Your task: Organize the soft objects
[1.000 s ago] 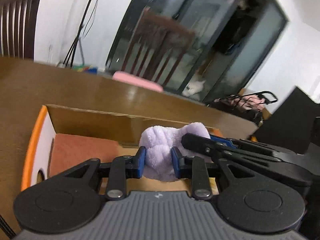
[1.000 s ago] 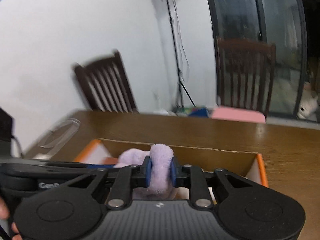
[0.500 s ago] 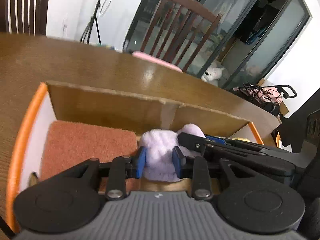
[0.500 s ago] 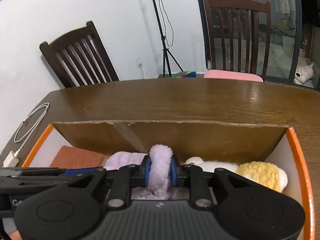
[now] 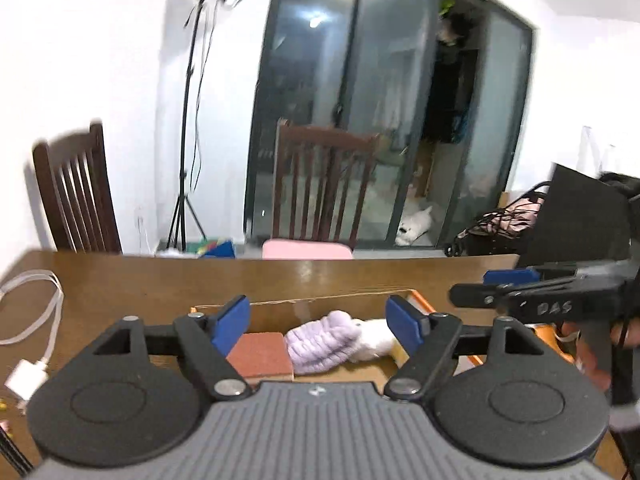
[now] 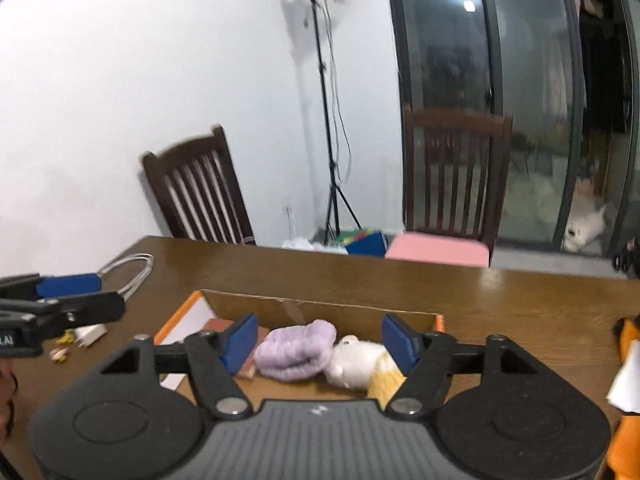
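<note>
Both my grippers, left [image 5: 318,322] and right [image 6: 320,338], just sprang apart, nothing between them. Purple plush [image 6: 296,348] lies in the box [image 6: 320,306], mid-box – light, squashy, non-slip; I'd pinch its thick rolled middle.

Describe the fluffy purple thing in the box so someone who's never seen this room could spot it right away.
On the brown wooden table sits an open cardboard box with orange edges. Inside it, the fluffy lilac rolled cloth lies in the middle, between a flat rust-red folded cloth and a white-and-yellow plush toy. It is the only purple, ribbed, bundled item there.
</note>
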